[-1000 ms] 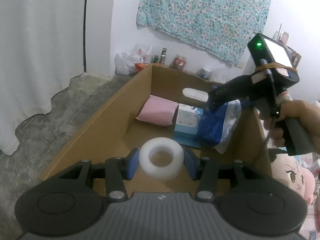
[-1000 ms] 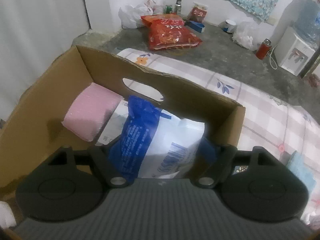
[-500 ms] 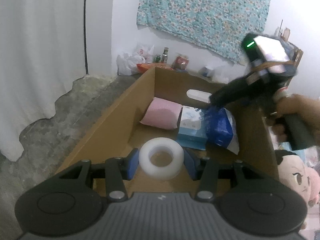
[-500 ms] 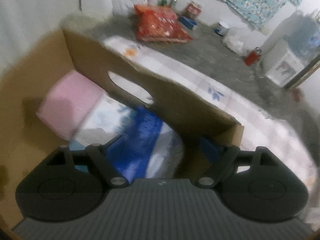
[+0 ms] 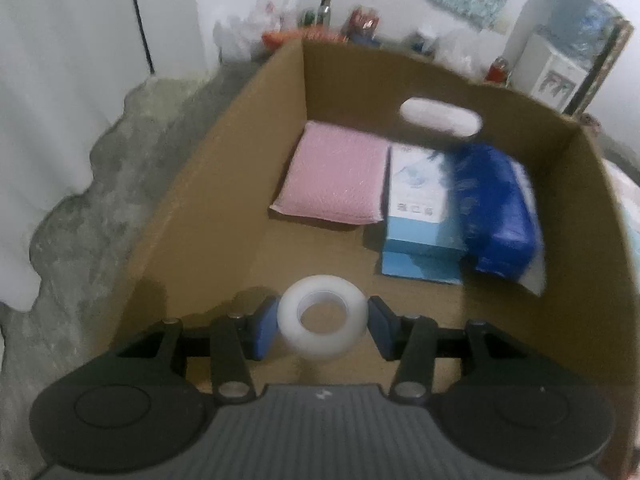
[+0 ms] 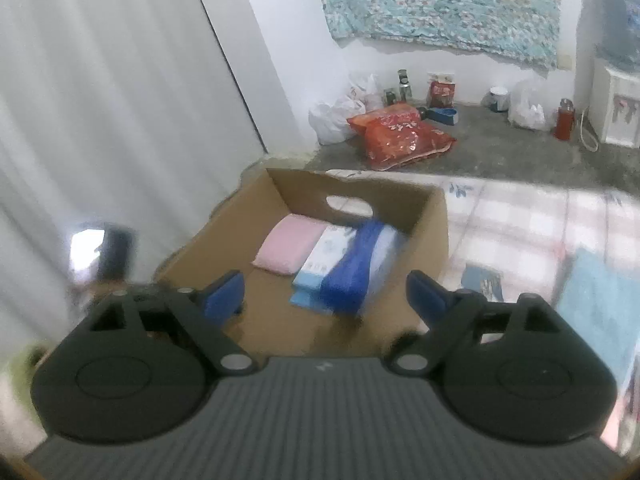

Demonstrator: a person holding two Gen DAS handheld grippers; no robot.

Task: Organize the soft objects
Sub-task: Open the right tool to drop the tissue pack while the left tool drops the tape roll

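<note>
Already the left gripper (image 5: pixel 323 327) pinches the white tape roll (image 5: pixel 322 322) by its sides over the cardboard box (image 5: pixel 208 184) — likely to drop it by the pink pad (image 5: pixel 334 178) — while the right gripper's (image 6: pixel 325 294) fingers are opening, empty.

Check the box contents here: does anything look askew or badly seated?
Yes. The blue-and-white pack at the right of the cardboard box lies tilted, leaning over the light-blue tissue box rather than flat on the floor. The pink pad lies flat. The white ring is gripped between the left gripper fingers.
</note>
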